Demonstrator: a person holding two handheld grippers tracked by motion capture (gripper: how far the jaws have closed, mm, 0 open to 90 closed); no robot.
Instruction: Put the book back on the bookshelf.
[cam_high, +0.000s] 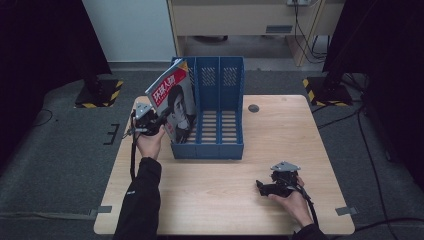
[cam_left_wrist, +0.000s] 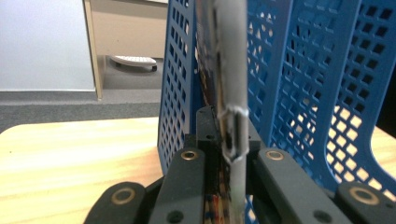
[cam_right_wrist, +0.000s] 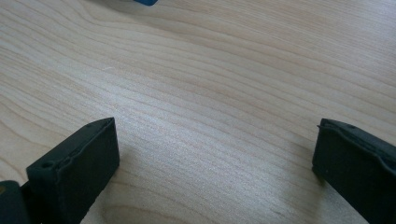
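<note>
Wooden table (cam_high: 215, 190) — blue file rack (cam_high: 220, 115) on it.

The magazine (cam_high: 172, 100) has a red and white cover with a person's picture on it. It stands tilted in the left slot of the blue rack (cam_high: 220, 120), top leaning left.

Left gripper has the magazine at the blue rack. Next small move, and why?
Probably lower it a little further into the leftmost slot. The left gripper is shut on the magazine, which leans tilted with its top above the file rack. The right gripper rests open on the table.
</note>
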